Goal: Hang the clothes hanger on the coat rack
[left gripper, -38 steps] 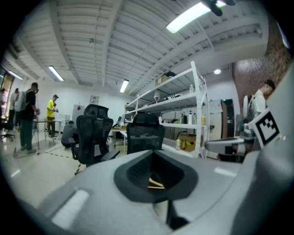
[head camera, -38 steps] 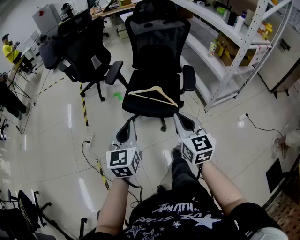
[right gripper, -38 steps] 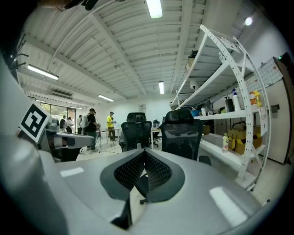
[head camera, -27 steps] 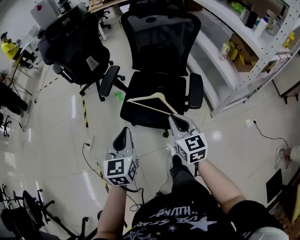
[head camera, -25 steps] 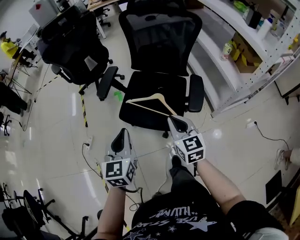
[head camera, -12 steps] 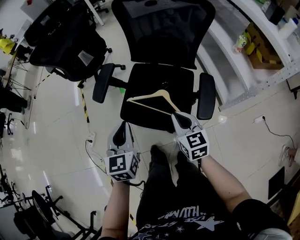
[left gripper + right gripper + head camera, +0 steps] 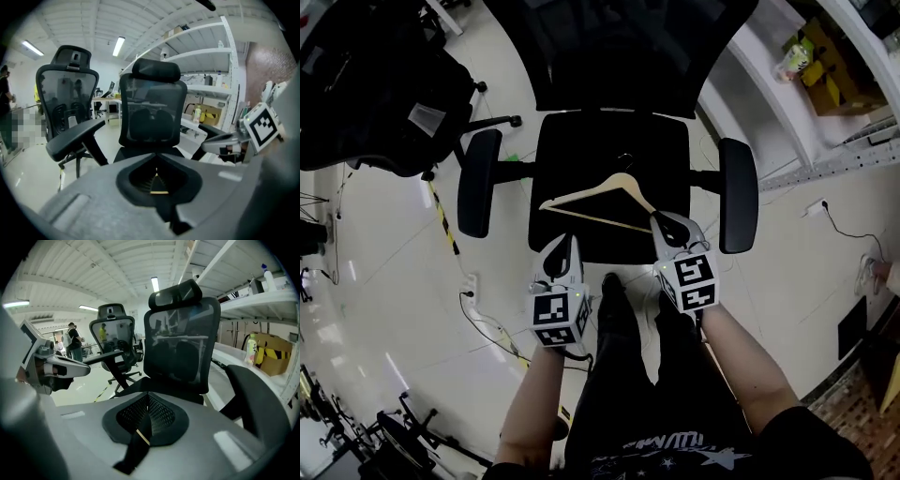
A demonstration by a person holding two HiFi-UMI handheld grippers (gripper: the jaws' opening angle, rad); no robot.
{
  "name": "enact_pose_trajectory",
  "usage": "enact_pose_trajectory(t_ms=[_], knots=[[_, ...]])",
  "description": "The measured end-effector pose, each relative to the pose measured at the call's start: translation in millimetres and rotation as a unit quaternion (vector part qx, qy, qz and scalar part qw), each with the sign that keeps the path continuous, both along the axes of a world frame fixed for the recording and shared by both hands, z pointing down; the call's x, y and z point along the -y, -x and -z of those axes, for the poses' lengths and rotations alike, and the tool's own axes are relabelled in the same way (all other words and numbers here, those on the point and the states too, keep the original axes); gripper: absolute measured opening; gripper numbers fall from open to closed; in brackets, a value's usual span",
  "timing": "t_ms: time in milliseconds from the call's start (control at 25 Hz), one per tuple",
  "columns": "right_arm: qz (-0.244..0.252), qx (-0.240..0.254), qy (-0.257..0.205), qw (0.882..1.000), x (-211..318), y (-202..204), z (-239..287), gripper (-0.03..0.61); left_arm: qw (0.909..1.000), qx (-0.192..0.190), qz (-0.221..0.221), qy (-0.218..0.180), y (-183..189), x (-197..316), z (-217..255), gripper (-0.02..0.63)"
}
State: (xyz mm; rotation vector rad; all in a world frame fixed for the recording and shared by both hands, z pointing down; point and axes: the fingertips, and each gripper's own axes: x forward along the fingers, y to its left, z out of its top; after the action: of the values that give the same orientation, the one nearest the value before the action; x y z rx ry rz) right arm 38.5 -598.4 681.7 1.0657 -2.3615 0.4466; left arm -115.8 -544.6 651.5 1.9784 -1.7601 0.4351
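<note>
- Since half a second ago the person has stepped closer. The chair now fills the upper middle of the head view, and both grippers have come forward to the seat's near edge.
- One hanger (image 7: 622,179) lies flat on the chair seat (image 7: 581,150), just above centre frame, with its hook pointing at the backrest. Nothing has lifted it.
- The right gripper (image 7: 664,222) has its tip at the hanger's right end. Its jaws are drawn almost together, leaving only a thin slit, and hold nothing. A sliver of pale wood shows through that slit in the right gripper view.
- The left gripper (image 7: 563,246) hovers at the seat's lower left edge, near the hanger but clear of it. Its jaws are likewise closed up and empty, and the hanger shows small beyond them in the left gripper view.
- I judge the step in hand to be the reach for the pick-up; no grasp has been made yet.
- The next move calls for parting the right jaws, dropping them over the hanger's right arm or neck, closing, and lifting it clear of the seat.
- Only after that can the hanger be carried to the coat rack, which no view shows.
- Count: one hanger and two grippers. There are two chairs, the second (image 7: 384,84) at upper left, and one shelf unit (image 7: 853,155) at upper right.
</note>
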Motion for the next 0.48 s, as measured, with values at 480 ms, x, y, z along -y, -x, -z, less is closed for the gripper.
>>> enact_pose_trajectory(t_ms=[480], knots=[[0.016,-0.059,0.072,0.996,21.1,13.8,-107.0,0.105,0.9947,0.010,-0.083,0.060,-6.1,27.3,-92.6,0.005]])
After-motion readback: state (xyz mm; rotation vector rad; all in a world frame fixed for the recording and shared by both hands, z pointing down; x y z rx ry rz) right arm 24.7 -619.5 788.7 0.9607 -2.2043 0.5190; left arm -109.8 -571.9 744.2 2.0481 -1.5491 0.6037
